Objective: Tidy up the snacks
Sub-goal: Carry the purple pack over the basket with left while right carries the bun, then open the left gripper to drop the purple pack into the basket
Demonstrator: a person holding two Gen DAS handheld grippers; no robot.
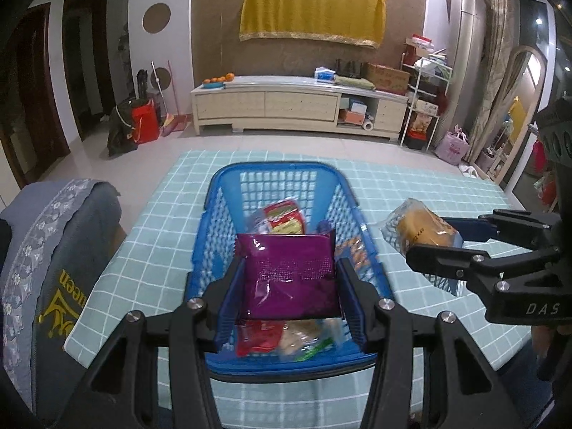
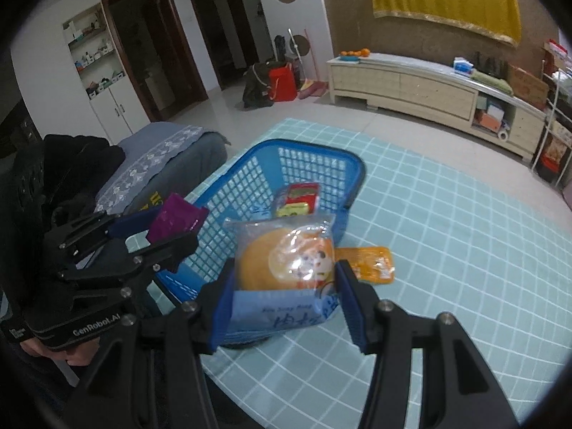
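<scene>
Left gripper point(image 1: 289, 282) clamps a glossy purple pouch point(image 1: 290, 277) over the blue mesh basket point(image 1: 221, 200); right gripper point(image 2: 282, 300) clamps a clear-wrapped round bun point(image 2: 286, 268).

One blue plastic mesh basket point(image 1: 286, 186); one purple foil snack packet point(image 1: 289, 275); one clear-wrapped round yellow bun packet point(image 2: 286, 268); one flat orange snack packet point(image 2: 371, 262) on the bench; at least four packets inside the basket, blurred; two grippers.

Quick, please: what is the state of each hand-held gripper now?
Left hand-held gripper: closed on the shiny purple foil snack packet.
Right hand-held gripper: closed on the clear-wrapped round yellow bun.
</scene>
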